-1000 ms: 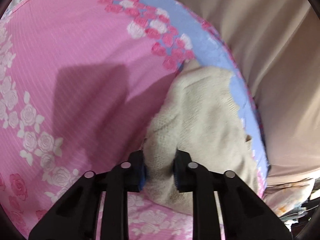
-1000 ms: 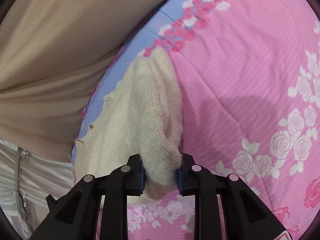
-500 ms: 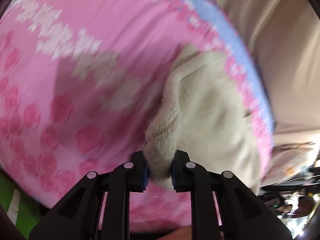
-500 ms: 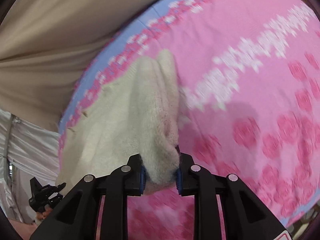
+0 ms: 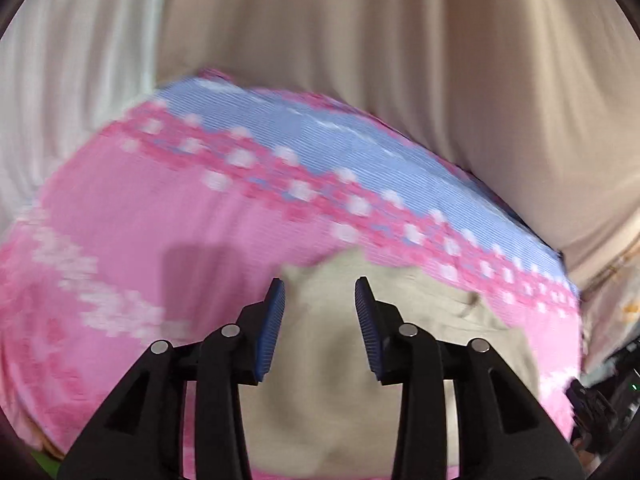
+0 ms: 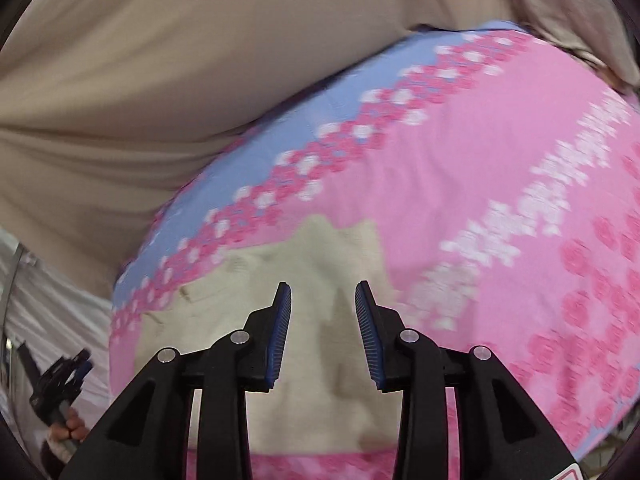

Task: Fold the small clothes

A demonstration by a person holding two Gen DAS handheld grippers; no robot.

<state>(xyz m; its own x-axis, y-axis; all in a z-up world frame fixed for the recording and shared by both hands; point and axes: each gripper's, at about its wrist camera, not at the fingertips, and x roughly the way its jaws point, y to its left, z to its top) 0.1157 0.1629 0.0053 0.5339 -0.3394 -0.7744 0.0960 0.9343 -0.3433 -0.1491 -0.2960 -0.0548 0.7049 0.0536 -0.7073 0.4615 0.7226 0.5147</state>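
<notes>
A cream knitted garment (image 5: 320,368) lies on a pink floral bedsheet (image 5: 140,220), near the sheet's blue border. My left gripper (image 5: 320,292) is open above the garment, with nothing between its blue pads. The garment also shows in the right wrist view (image 6: 320,272), on the same sheet (image 6: 480,152). My right gripper (image 6: 323,294) is open above it and holds nothing. Both views are blurred by motion.
A beige curtain (image 5: 380,40) hangs behind the bed, also in the right wrist view (image 6: 160,60). The left gripper in a hand (image 6: 60,384) shows at the right wrist view's lower left. The sheet's blue edge band (image 5: 320,136) runs along the far side.
Both grippers were shut on the cream garment and lifting its edge; now both are open and the garment lies flat on the sheet. Both cameras have tilted up toward the curtain.
</notes>
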